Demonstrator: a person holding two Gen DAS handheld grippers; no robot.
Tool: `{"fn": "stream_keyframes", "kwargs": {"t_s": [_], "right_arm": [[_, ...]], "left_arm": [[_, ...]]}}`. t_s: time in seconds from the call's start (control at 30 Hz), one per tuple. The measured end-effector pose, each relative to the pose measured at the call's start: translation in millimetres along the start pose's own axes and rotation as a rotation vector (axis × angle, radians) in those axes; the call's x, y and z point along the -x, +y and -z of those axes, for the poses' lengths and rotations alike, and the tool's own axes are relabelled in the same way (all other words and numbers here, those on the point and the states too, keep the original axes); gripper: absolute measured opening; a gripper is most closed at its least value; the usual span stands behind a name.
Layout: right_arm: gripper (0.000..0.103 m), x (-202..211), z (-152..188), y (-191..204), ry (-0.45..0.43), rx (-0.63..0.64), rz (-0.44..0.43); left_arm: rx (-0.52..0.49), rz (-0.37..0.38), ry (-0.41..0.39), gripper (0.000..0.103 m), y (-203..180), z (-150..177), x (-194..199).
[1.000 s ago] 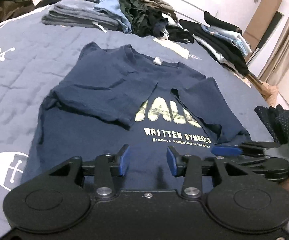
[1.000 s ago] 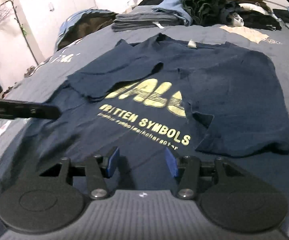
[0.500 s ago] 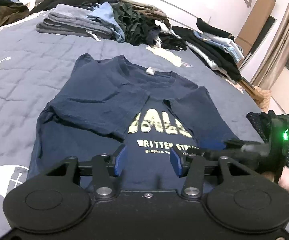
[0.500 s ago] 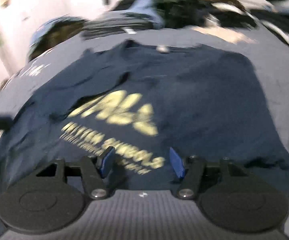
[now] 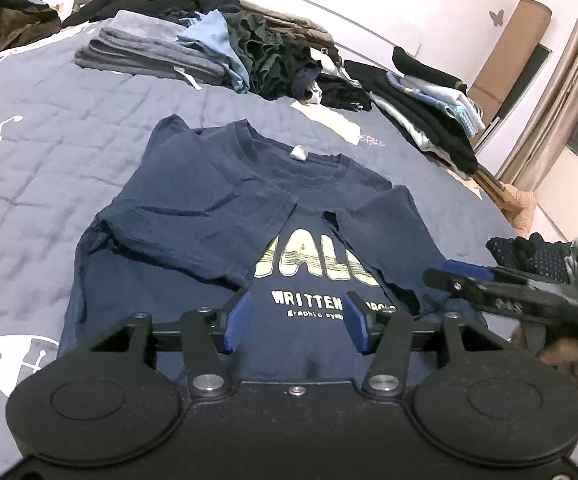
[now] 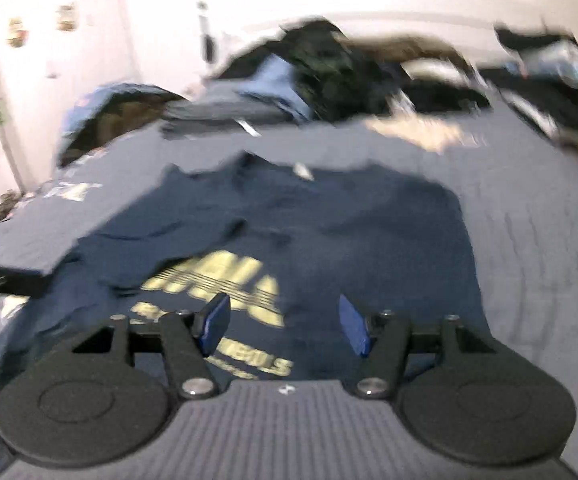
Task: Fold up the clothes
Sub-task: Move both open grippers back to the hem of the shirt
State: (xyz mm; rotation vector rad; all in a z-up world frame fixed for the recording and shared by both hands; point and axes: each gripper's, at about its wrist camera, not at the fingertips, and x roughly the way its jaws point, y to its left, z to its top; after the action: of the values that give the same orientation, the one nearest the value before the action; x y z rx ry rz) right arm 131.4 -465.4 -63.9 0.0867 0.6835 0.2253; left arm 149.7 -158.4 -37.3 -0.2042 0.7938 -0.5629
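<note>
A navy T-shirt (image 5: 193, 208) with yellow print lies front up on the bed, both sleeves folded inward over the chest. My left gripper (image 5: 295, 322) hovers over the shirt's lower front; its jaws are opening and nothing is between the blue pads. In the blurred right wrist view the same T-shirt (image 6: 369, 232) fills the middle. My right gripper (image 6: 285, 324) stands open above the print, holding nothing. The right gripper (image 5: 461, 276) also shows beside the shirt's right edge, and the left gripper (image 6: 9, 276) shows at the shirt's left edge.
The blue quilted bedspread (image 5: 29, 152) has white fish prints. Folded grey clothes (image 5: 145, 48), a dark heap (image 5: 273, 52) and a stack (image 5: 429, 100) line the far side. A dark dotted garment (image 5: 529, 254) lies right. A cardboard roll (image 5: 509, 48) leans on the wall.
Both grippers' jaws stand wider than before. The right gripper has tilted up and swung, so its view is blurred and shows more wall. The shirt has not moved.
</note>
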Motion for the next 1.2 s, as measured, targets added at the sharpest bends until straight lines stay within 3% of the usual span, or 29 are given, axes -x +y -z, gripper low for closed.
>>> {"fn": "stream_keyframes", "kwargs": {"t_s": [0.2,0.37,0.53,0.77,0.97,1.2], "right_arm": [[0.06,-35.7,18.8,7.0,0.137,0.038,-0.052],[0.06,-24.5,28.8,19.3,0.147,0.051,-0.103],[0.06,9.7,28.7,21.4,0.112,-0.016,-0.054],[0.062,94.2,48.0,38.3,0.037,-0.116,0.027],[0.07,156.9,76.8,56.7,0.003,-0.163,0.149],[0.071,196.3,107.8,53.3,0.08,-0.198,0.298]], "left_arm": [[-0.01,-0.003,0.013,0.051,-1.1,1.3,-3.7],[-0.018,-0.012,0.014,0.052,-2.4,2.5,-5.4],[-0.031,-0.008,0.006,0.052,-7.3,1.6,-1.8],[-0.086,-0.02,-0.015,0.053,-24.1,14.0,20.2],[-0.119,-0.052,0.006,0.053,-27.7,47.1,69.9],[-0.201,-0.16,0.047,0.054,-7.5,72.7,140.3]]}}
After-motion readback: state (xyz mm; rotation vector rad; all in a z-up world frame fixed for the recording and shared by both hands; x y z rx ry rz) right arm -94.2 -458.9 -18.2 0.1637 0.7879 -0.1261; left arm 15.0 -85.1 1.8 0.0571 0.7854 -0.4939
